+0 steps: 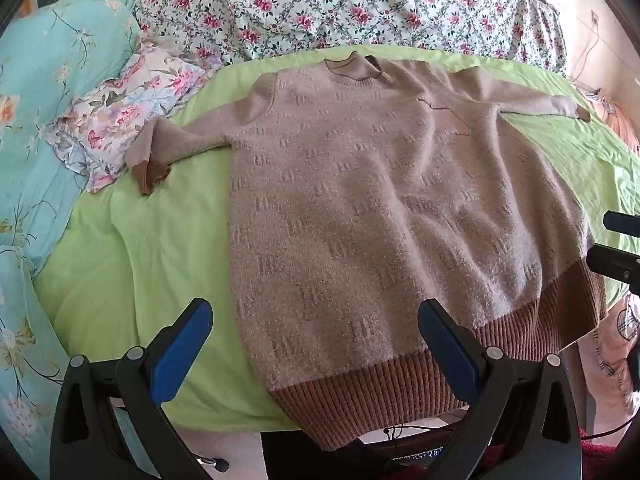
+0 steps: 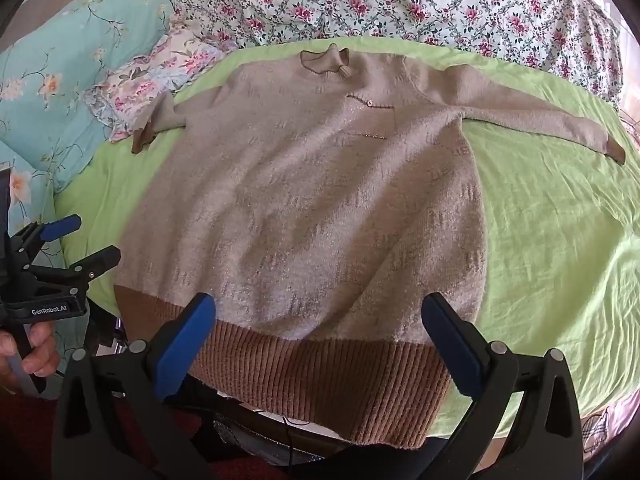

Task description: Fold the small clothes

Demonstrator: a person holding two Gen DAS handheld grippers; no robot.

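Observation:
A beige knit sweater [image 1: 380, 208] with a brown ribbed hem lies flat, front up, on a light green sheet [image 1: 132, 264], sleeves spread to both sides. It also shows in the right wrist view [image 2: 312, 200]; its hem [image 2: 320, 380] hangs over the near edge of the bed. My left gripper [image 1: 316, 320] is open and empty, just above the hem's left part. My right gripper [image 2: 320, 312] is open and empty over the hem's middle. The left gripper also shows at the left of the right wrist view [image 2: 76, 240], and the right gripper shows at the right edge of the left wrist view [image 1: 616, 244].
A floral quilt [image 1: 360, 4] is piled at the back. A turquoise flowered blanket [image 1: 44, 92] and a small floral pillow [image 1: 128, 112] lie at the left. The bed's near edge drops to the floor [image 1: 240, 448].

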